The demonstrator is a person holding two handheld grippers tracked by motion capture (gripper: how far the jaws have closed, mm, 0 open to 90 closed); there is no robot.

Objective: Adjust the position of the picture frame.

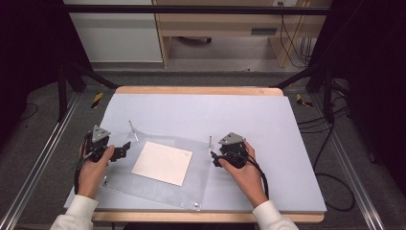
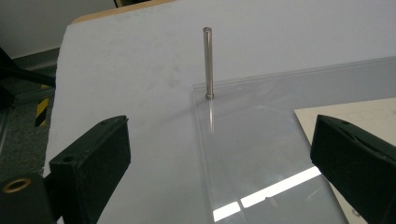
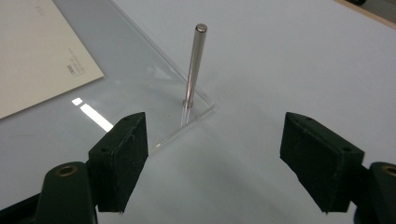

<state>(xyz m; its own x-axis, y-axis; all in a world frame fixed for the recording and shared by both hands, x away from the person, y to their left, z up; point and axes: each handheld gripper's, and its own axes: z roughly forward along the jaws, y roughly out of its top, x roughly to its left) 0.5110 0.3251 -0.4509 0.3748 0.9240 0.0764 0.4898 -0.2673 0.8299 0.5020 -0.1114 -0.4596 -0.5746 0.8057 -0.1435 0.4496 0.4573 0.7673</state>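
A clear acrylic plate lies on the pale mat with a cream paper square on its middle. Thin metal pins stand upright at its far corners: the left pin and the right pin. My left gripper is at the plate's left edge, open, with that corner pin ahead of its wide-apart jaws. At the plate's right edge my right gripper is open too, and its pin stands just beyond the jaws. Neither holds anything.
The pale mat covers a wooden table. Small fittings sit at the plate's near corners. Black frame bars, cables and floor surround the table. A cabinet stands behind it.
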